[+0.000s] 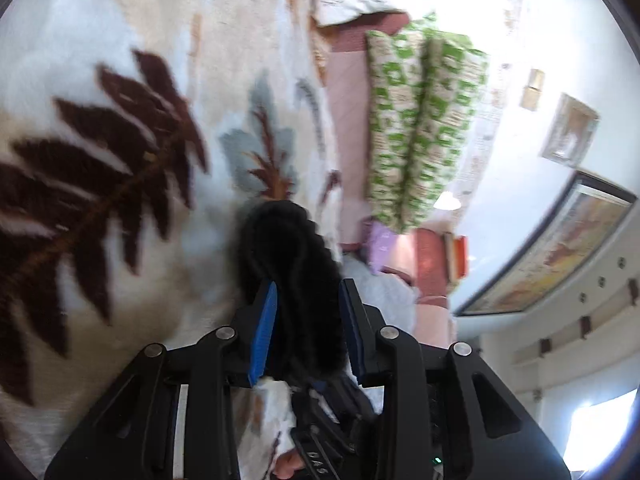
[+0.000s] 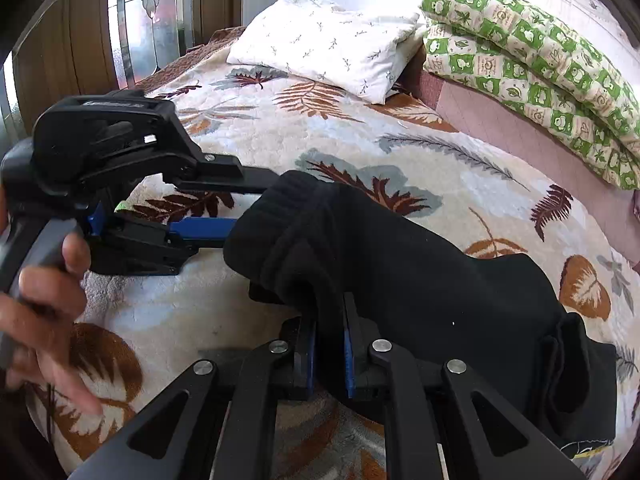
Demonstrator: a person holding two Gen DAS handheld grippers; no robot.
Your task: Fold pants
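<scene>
Black pants [image 2: 440, 280] lie across the leaf-patterned blanket [image 2: 248, 304], running from the middle to the lower right. Their ribbed cuff end [image 2: 288, 216] is bunched and lifted at the centre. My right gripper [image 2: 329, 320] is shut on a fold of the black fabric just below that cuff. My left gripper [image 2: 256, 204] comes in level from the left, held by a hand [image 2: 48, 300], and is clamped on the ribbed cuff. In the left wrist view the cuff [image 1: 288, 240] fills the gap between the blue pads [image 1: 266, 328] of the left gripper [image 1: 310, 286].
A white pillow [image 2: 328, 48] lies at the head of the bed. A folded green-and-white quilt [image 2: 540, 76] rests on a pink ledge [image 2: 500, 128] along the right side. Wooden panels and a window [image 2: 132, 20] stand behind the bed at the left.
</scene>
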